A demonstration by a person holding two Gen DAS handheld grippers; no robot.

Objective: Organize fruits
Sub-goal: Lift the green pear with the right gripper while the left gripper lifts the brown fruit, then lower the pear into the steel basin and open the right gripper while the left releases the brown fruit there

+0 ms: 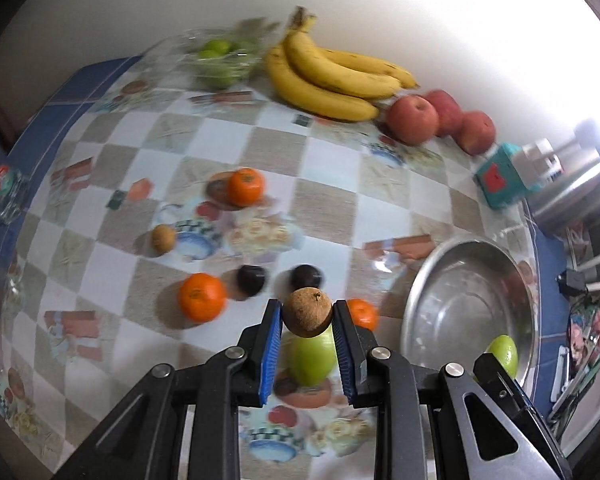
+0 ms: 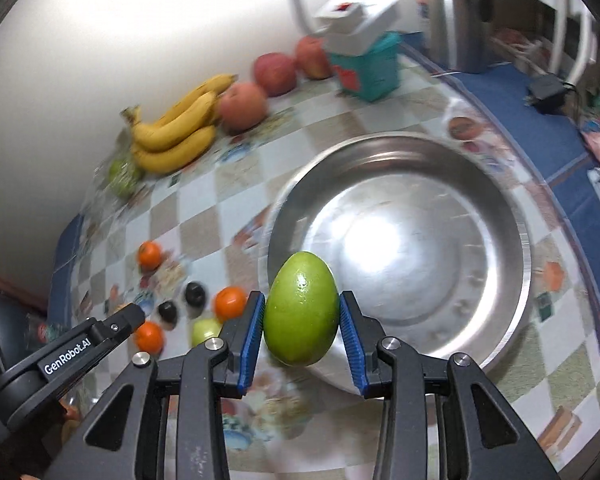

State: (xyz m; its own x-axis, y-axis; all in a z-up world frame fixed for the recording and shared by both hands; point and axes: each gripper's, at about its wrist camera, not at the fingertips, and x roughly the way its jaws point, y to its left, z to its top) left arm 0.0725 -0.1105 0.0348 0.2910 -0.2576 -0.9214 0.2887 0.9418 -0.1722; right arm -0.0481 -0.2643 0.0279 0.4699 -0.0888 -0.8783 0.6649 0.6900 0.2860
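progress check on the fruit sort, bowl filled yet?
Nothing done: the steel bowl shows no fruit inside. In hand: left gripper holds a brown fruit, right gripper holds a green fruit at the bowl's near rim. Left on the table: three oranges, two dark fruits, another brown one, another green one.

Blurred bag of limes [image 1: 220, 60]

A home kitchen or dining corner. A table [image 1: 332, 184] wears a checkered, food-print oilcloth against a plain wall, with bananas [image 1: 332, 76], 3 apples [image 1: 440, 120], a steel bowl [image 2: 500, 280], a steel kettle [image 2: 456, 16] and a teal box [image 2: 366, 66], and a charger [image 2: 546, 90] lying nearby.
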